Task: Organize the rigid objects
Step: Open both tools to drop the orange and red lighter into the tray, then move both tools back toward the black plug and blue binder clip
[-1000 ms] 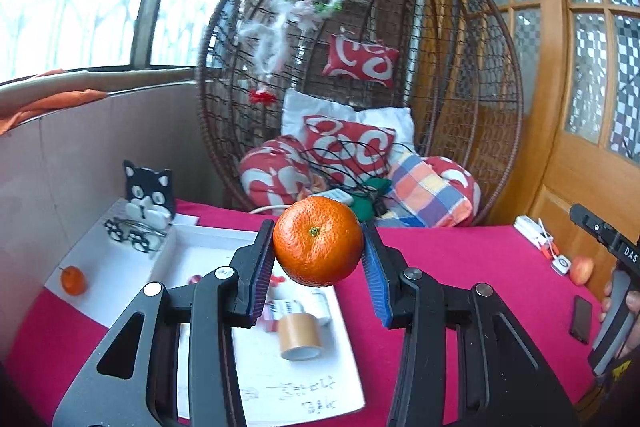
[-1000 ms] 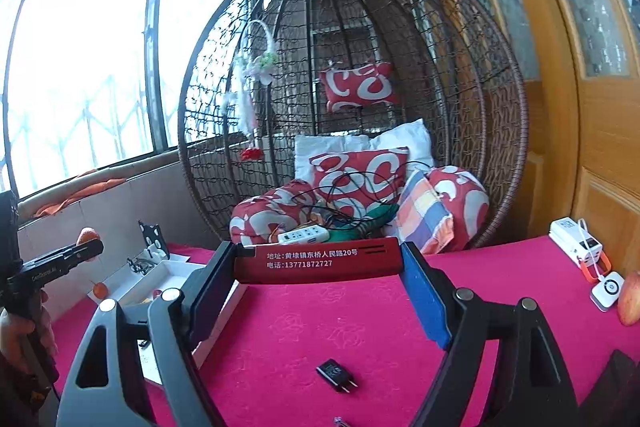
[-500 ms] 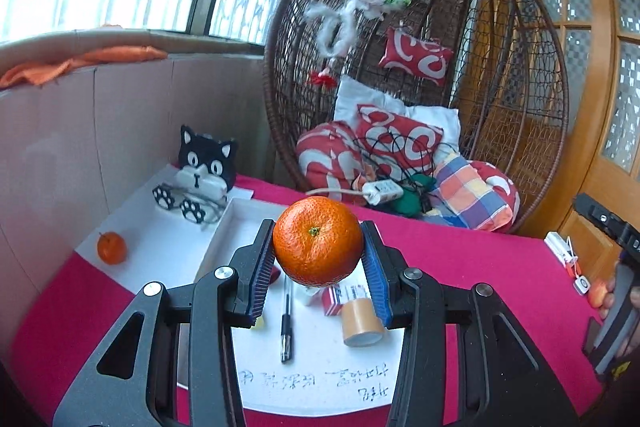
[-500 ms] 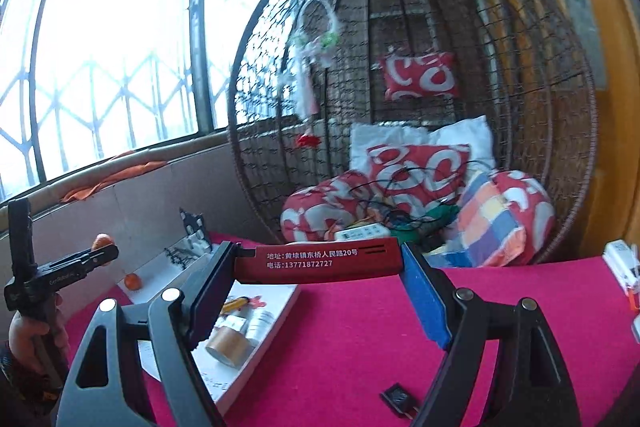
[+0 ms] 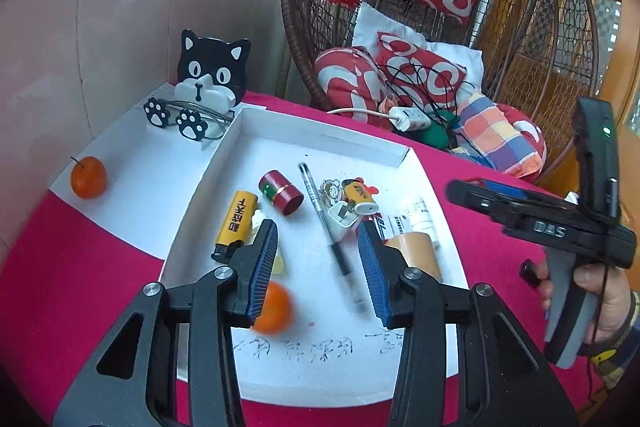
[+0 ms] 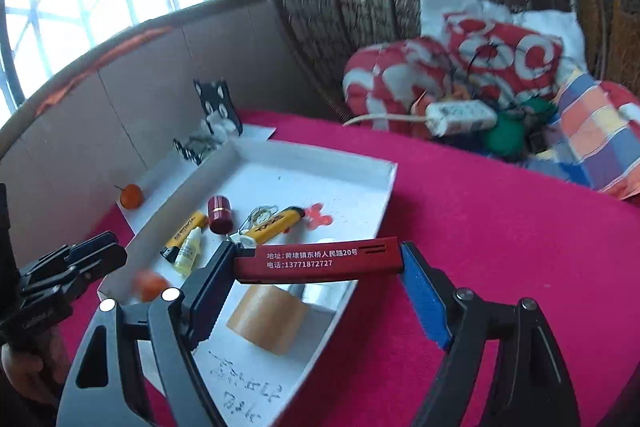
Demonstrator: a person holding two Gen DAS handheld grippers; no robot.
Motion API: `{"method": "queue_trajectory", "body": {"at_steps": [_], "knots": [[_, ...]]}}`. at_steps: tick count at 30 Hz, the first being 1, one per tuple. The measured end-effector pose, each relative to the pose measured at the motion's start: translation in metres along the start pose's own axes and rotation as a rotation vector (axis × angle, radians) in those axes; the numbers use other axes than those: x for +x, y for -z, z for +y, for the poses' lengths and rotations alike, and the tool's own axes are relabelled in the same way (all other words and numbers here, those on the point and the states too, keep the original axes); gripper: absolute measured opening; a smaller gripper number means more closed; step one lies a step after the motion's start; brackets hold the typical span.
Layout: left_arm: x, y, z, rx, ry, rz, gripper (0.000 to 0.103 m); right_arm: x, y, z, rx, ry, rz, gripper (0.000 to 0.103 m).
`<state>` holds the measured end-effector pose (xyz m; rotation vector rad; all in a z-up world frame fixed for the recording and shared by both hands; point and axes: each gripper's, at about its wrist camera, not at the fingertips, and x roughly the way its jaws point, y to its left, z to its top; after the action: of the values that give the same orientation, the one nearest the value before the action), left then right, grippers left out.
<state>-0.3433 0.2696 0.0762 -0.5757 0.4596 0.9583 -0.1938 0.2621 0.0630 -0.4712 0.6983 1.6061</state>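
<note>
Left wrist view: a small orange [image 5: 88, 177] sits at left on white paper; the left gripper [image 5: 318, 267], fingers apart and empty, hangs over the white tray [image 5: 320, 131], a blurred tangerine [image 5: 274, 307] low by its left finger. At frame right, the right gripper [image 6: 316, 287] clamps a red lighter [image 6: 320, 261] endwise.

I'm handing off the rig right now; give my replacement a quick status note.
Left gripper: jaws open, empty, over the white tray.
Right gripper: jaws shut on the red lighter, held lengthwise above the tray's near end.
Done: orange lies in the tray, blurred, with the yellow lighters, pen and tape roll.
Left: put the red lighter in the tray; a second orange sits on the white sheet outside.
</note>
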Motion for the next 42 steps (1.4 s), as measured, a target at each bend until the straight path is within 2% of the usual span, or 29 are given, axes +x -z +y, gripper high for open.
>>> {"method": "queue_trajectory", "body": {"at_steps": [5,7,9,10,11,12,17,21,26,29,32,37,39,42], "knots": [[0.004,0.001,0.006,-0.037,0.009,0.002,0.041,0.03,-0.01,0.011,0.012,0.003,0.02,0.082],[0.004,0.001,0.011,-0.057,0.004,0.004,0.047,0.041,-0.012,0.011,0.024,-0.009,0.037,0.082],[0.003,0.002,0.018,-0.08,-0.01,0.007,0.068,0.042,-0.008,0.007,0.045,0.008,0.023,0.09],[0.002,0.002,0.019,-0.088,-0.021,0.006,0.089,0.041,-0.007,0.005,0.058,0.006,0.015,0.095],[0.001,0.002,0.021,-0.095,-0.033,0.001,0.1,0.04,-0.006,0.002,0.077,0.005,0.008,0.103],[0.0,0.003,0.022,-0.1,-0.043,-0.008,0.103,0.034,-0.004,-0.004,0.104,0.005,-0.009,0.103],[-0.003,0.002,0.013,-0.077,-0.053,-0.028,0.103,-0.006,-0.007,-0.028,0.21,0.001,-0.101,0.103],[-0.008,0.001,-0.007,-0.017,-0.023,-0.046,0.103,-0.066,0.0,-0.056,0.277,0.001,-0.239,0.103],[-0.009,-0.001,-0.035,0.054,0.035,-0.051,0.103,-0.145,0.023,-0.094,0.315,0.118,-0.403,0.103],[-0.003,0.001,-0.056,0.101,0.084,-0.023,0.103,-0.178,0.041,-0.115,0.336,0.196,-0.443,0.103],[0.004,0.007,-0.083,0.155,0.124,0.007,0.103,-0.192,0.066,-0.132,0.344,0.265,-0.414,0.103],[0.017,0.019,-0.124,0.251,0.173,0.068,0.103,-0.179,0.117,-0.152,0.304,0.398,-0.24,0.103],[0.022,0.023,-0.139,0.289,0.186,0.089,0.103,-0.167,0.14,-0.157,0.306,0.41,-0.157,0.103],[0.03,0.028,-0.16,0.347,0.218,0.122,0.103,-0.155,0.162,-0.158,0.276,0.373,-0.068,0.103]]}}
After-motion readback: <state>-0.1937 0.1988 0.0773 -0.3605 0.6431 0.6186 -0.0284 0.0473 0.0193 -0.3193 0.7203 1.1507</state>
